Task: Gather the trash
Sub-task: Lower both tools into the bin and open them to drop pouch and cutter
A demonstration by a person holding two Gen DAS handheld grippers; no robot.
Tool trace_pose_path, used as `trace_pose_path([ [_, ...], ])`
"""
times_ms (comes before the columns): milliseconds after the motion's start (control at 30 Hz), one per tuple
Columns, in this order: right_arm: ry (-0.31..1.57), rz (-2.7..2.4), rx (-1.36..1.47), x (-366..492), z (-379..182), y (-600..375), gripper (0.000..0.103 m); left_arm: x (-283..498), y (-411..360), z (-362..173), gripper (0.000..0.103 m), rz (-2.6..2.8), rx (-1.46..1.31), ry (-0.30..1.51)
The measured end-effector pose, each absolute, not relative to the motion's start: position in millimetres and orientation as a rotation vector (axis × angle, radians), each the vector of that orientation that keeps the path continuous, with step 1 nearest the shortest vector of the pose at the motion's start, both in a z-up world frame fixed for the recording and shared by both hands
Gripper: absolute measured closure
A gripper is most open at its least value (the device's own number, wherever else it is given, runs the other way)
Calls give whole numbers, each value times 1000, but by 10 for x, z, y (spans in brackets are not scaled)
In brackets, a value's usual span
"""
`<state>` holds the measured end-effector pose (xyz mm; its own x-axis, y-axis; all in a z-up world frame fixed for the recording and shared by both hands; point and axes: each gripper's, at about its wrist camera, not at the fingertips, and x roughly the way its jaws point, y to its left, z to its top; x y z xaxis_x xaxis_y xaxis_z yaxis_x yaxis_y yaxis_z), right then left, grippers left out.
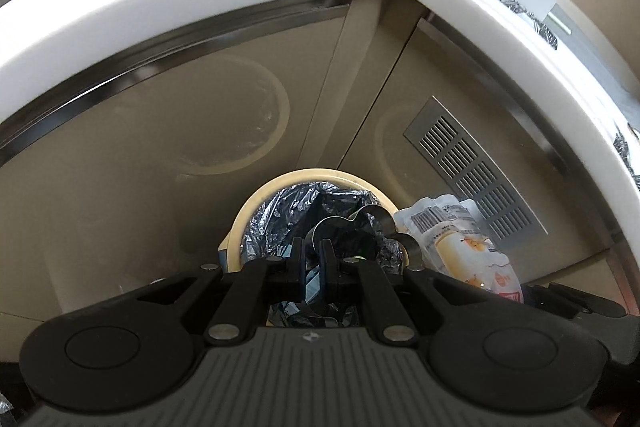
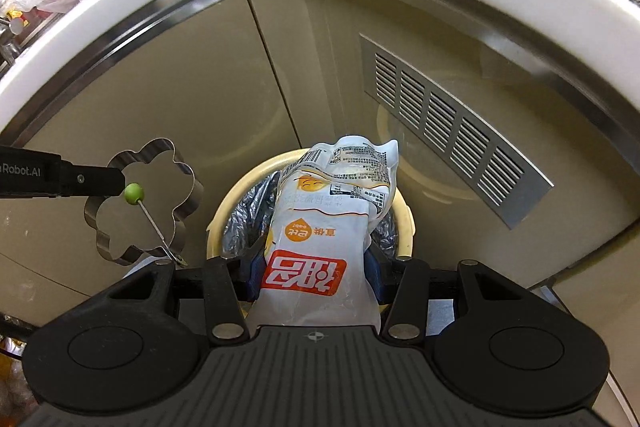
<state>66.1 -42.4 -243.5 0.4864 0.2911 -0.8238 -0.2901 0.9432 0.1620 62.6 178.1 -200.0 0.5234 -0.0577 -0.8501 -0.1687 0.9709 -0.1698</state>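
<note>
A: Right tongs (image 2: 316, 279) are clamped on the pouch (image 2: 320, 227), right over the bin (image 2: 406, 227).
B: Left tongs (image 1: 314, 259) pinch the ring (image 1: 360, 223). Lower the pouch, then let go.

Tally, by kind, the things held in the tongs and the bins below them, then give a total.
Metal flower rings: 1, in the left tongs
Food pouches: 1, in the right tongs
Lined bins: 1
Total: 3
</note>
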Motion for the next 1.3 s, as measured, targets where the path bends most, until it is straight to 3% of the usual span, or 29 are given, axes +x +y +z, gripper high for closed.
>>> trace_pose_path([
  [667,1095,347,-113,1148,-3132,-104,51,1319,1534,-2863,97,70,-68,1162],
  [1067,1120,349,-183,1277,-3433,43,49,1436,1459,-2888,96,116,-20,1191],
  [1133,1117,356,-177,1291,-3429,61,37,1447,1456,-2898,86,97,-27,1189],
  [1200,1095,353,-170,1280,-3393,55,28,1446,1465,-2887,24,98,-18,1182],
  [1267,1061,357,-182,1227,-3323,45,16,1383,1477,-2817,6,129,-13,1122],
  [1300,1042,353,-197,1190,-3278,45,14,1341,1479,-2770,6,136,-9,1092],
])
